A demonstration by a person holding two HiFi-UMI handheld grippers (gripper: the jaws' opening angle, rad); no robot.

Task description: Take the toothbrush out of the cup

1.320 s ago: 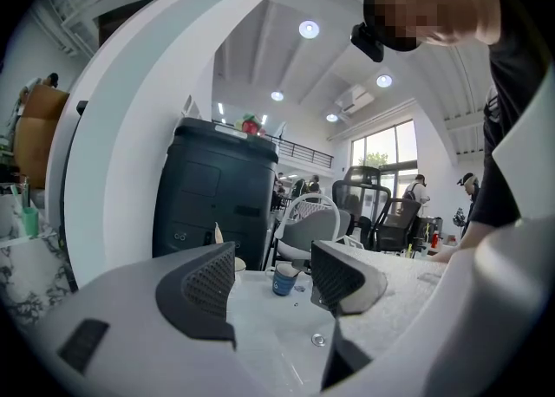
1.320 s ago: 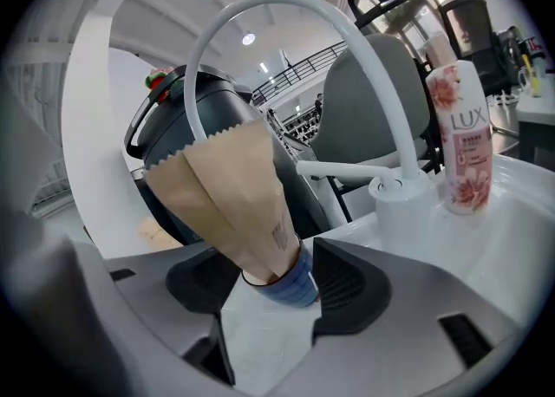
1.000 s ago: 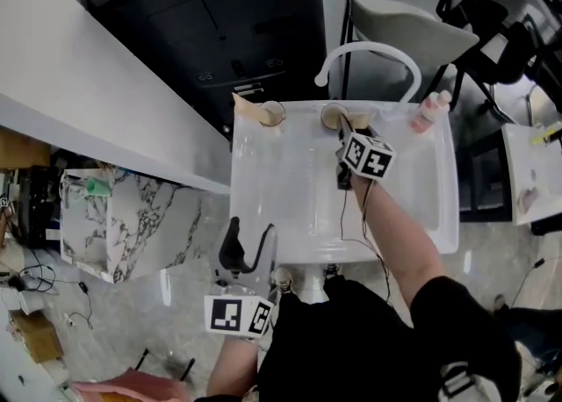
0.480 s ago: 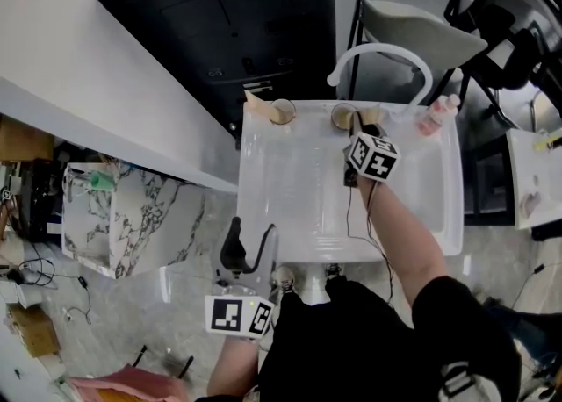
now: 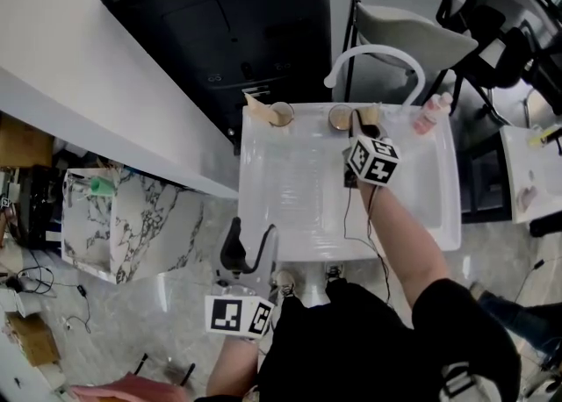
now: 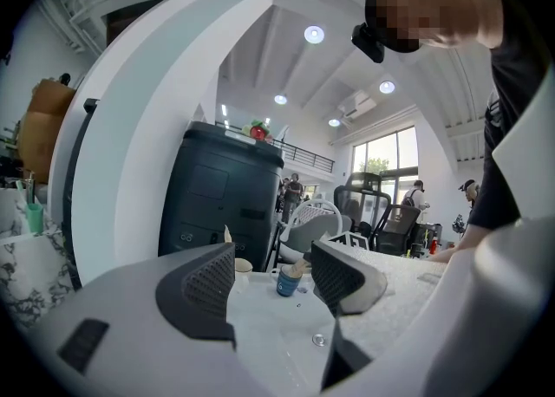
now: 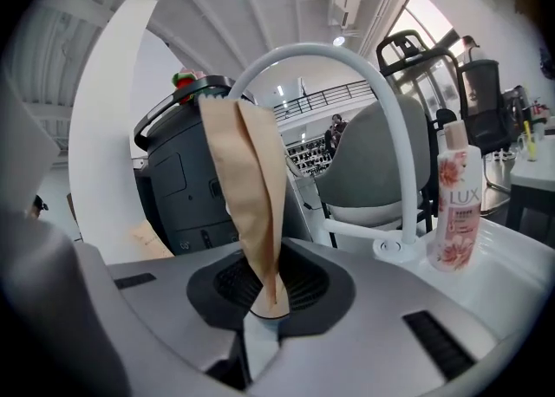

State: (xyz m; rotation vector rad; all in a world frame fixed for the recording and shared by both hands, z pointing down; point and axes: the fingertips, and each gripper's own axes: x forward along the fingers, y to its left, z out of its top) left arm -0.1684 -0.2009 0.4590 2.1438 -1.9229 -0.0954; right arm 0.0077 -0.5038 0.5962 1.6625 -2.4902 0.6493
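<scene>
Clamping the wrapped toothbrush (image 7: 251, 187) near the cup (image 5: 341, 118), our right gripper (image 7: 264, 300) has just closed. Our left gripper (image 6: 273, 278) gapes wide, empty.

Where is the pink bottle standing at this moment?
In the head view, the pink bottle stands at the far right corner of the sink, just right of the white faucet.

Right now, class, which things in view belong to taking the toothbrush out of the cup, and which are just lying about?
Belong to the job: paper-wrapped toothbrush; right hand-held gripper, whose jaws have just been closing and grip it; cup.

Just lying about: second cup; LUX bottle; faucet; black bin; left hand-held gripper, open and empty.
</scene>
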